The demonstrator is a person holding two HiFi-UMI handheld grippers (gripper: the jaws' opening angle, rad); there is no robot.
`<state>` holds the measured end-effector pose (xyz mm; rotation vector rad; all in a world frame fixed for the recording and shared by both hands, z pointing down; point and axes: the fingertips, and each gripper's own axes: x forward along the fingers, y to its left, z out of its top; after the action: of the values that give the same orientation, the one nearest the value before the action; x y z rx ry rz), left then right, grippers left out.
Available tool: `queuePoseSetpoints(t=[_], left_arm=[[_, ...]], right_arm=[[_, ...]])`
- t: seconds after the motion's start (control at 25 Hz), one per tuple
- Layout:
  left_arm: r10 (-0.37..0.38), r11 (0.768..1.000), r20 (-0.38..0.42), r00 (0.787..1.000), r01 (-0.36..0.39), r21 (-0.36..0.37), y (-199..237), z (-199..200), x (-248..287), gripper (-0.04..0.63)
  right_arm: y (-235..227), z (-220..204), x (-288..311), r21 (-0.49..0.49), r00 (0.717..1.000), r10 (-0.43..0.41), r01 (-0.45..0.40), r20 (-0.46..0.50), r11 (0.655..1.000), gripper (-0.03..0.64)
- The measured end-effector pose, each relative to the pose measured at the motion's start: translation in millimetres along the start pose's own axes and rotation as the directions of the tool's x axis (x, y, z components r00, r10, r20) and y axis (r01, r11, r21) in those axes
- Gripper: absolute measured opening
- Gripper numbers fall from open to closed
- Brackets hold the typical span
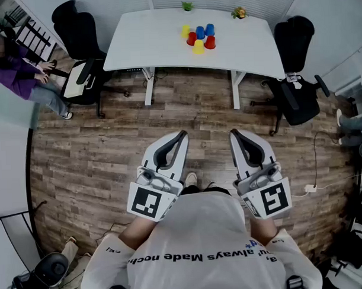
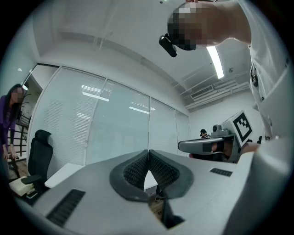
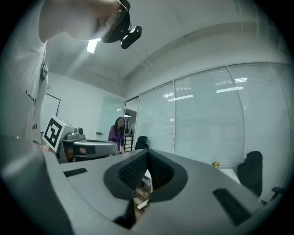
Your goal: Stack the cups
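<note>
Several cups stand in a cluster on the far white table (image 1: 160, 47): two yellow cups (image 1: 198, 46), two red cups (image 1: 210, 43) and two blue cups (image 1: 209, 30). My left gripper (image 1: 182, 135) and right gripper (image 1: 234, 134) are held close to the person's body, far short of the table, over the wooden floor. Both are shut with nothing between the jaws. In the left gripper view the left gripper (image 2: 148, 151) points level at a glass wall; in the right gripper view the right gripper (image 3: 147, 152) does the same. No cup shows in either gripper view.
Black office chairs stand at the table's left (image 1: 76, 32) and right (image 1: 297, 77). A person in purple (image 1: 15, 72) sits at the far left. Two small plants (image 1: 239, 13) rest on the table's back edge. Wooden floor lies between me and the table.
</note>
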<state>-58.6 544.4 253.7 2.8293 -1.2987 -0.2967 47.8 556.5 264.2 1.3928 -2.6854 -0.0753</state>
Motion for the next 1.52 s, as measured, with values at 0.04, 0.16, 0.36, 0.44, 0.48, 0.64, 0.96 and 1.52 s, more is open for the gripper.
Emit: queuePoseSetpoints(t=[0.04, 0.16, 0.36, 0.44, 0.48, 0.64, 0.96, 1.52], left_arm=[[-0.003, 1.0, 0.001, 1.0, 0.003, -0.002, 1.5, -0.9, 1.0, 0.02], [-0.013, 1.0, 0.007, 1.0, 0.013, -0.009, 5.3, -1.6, 4.0, 0.02], [-0.023, 1.0, -0.021, 1.0, 0.023, -0.017, 13.2, -13.3, 15.4, 0.02], [-0.02, 1.0, -0.021, 1.0, 0.02, -0.017, 16.7, -15.2, 21.2, 0.02], [-0.019, 1.0, -0.02, 1.0, 0.018, -0.014, 17.9, -15.1, 23.7, 0.02], [-0.014, 1.0, -0.019, 1.0, 0.014, -0.006, 24.5, -15.1, 36.7, 0.02], [-0.011, 1.0, -0.027, 1.0, 0.011, 0.01, 40.7, -19.6, 98.4, 0.02], [-0.015, 1.0, -0.036, 0.999, 0.016, 0.013, 62.0, -35.7, 244.8, 0.02]], right_arm=[[0.4, -0.1, 1.4, 0.015, 1.0, 0.0, 0.0, 0.009, 1.0, 0.006], [0.1, -1.3, 6.0, 0.044, 1.0, -0.005, 0.004, 0.021, 0.999, 0.008], [-11.8, -10.7, 18.0, 0.064, 1.0, -0.016, 0.016, 0.008, 0.998, 0.006], [-17.3, -13.6, 22.6, 0.066, 1.0, -0.016, 0.016, 0.005, 0.998, 0.007], [-20.2, -14.4, 24.6, 0.067, 1.0, -0.017, 0.016, 0.006, 0.998, 0.008], [-34.0, -15.0, 35.2, 0.07, 1.0, -0.014, 0.013, 0.016, 0.997, 0.006], [-90.4, -11.9, 64.6, 0.062, 0.999, -0.015, 0.013, 0.029, 0.998, 0.006], [-221.5, -16.7, 119.7, 0.069, 1.0, -0.008, 0.007, 0.019, 0.998, 0.006]])
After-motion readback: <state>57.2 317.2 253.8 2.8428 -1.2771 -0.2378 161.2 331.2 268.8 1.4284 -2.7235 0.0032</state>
